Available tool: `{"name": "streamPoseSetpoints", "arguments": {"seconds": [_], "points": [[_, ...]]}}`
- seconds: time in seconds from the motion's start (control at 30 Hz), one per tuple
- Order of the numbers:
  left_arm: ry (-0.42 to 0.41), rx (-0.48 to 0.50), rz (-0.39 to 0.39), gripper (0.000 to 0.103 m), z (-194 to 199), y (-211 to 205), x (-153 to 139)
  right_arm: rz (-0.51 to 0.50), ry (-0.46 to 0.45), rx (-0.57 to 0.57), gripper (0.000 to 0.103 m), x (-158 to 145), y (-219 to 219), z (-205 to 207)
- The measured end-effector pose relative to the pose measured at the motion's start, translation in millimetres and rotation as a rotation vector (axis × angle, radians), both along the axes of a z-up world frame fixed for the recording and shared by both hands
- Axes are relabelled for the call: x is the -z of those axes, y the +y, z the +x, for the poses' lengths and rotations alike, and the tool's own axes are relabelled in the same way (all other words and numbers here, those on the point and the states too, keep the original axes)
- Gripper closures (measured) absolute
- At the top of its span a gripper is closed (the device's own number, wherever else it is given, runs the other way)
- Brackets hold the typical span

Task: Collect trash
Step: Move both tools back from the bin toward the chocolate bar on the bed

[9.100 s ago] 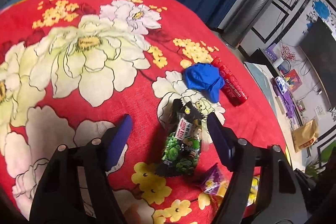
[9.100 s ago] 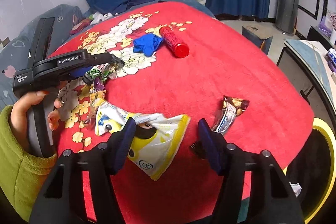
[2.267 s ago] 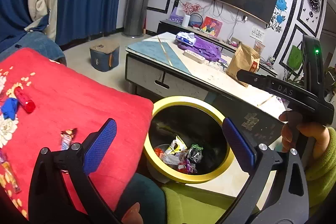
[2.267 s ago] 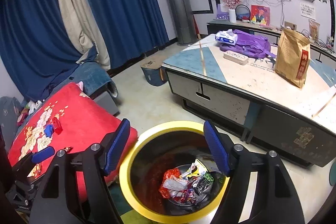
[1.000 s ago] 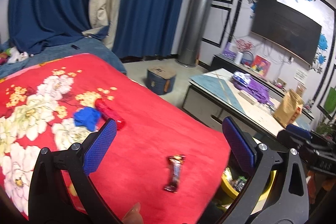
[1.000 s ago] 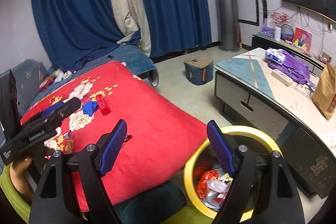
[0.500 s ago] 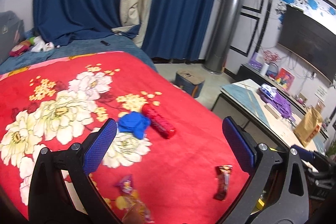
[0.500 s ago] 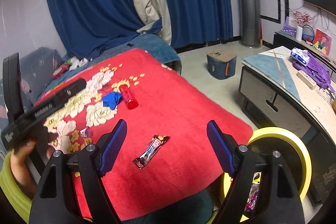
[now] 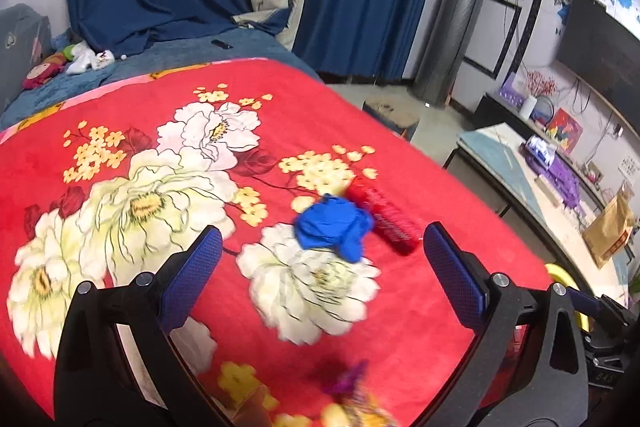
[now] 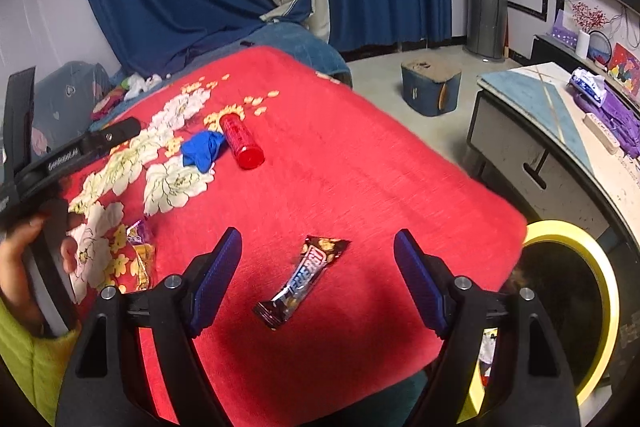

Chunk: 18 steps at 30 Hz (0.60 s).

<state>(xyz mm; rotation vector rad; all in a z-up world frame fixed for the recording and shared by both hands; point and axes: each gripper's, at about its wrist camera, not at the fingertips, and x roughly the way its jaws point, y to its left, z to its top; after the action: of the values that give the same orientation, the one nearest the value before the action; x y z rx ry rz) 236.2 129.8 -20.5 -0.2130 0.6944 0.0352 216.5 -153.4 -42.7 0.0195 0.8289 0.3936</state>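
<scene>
A brown snack-bar wrapper (image 10: 301,280) lies on the red flowered blanket (image 10: 360,179), just ahead of my open right gripper (image 10: 318,249), which holds nothing. Further back lie a crumpled blue glove (image 10: 201,149) and a red tube (image 10: 240,141). In the left wrist view my left gripper (image 9: 320,241) stands wide open and empty over the blanket (image 9: 120,155), with the blue glove (image 9: 334,231) and red tube (image 9: 382,215) just beyond its tips. Small purple and yellow wrappers (image 9: 352,387) lie blurred near the bottom edge; the small wrappers (image 10: 140,255) also show at the right wrist view's left.
The yellow-rimmed bin (image 10: 600,291) with trash inside stands at the blanket's right corner. Beside it is a low table (image 10: 540,115) with a purple bag. A small blue stool (image 10: 430,91) sits on the floor. Blue curtains hang behind.
Both grippers have swung from the bin side toward the blanket and dipped lower. The glove and tube are now nearer the left gripper, the snack-bar wrapper nearer the right.
</scene>
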Motion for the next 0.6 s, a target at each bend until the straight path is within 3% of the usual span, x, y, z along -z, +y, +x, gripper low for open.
{"name": "streamPoseSetpoints", "arguments": {"seconds": [0.27, 0.6], "points": [[0.104, 0.122, -0.023, 0.011, 40, 21, 26, -0.027, 0.063, -0.009, 0.027, 26, 21, 11], [0.169, 0.237, -0.039, 0.023, 78, 3, 47, -0.055, 0.109, -0.008, 0.033, 48, 29, 8]]}}
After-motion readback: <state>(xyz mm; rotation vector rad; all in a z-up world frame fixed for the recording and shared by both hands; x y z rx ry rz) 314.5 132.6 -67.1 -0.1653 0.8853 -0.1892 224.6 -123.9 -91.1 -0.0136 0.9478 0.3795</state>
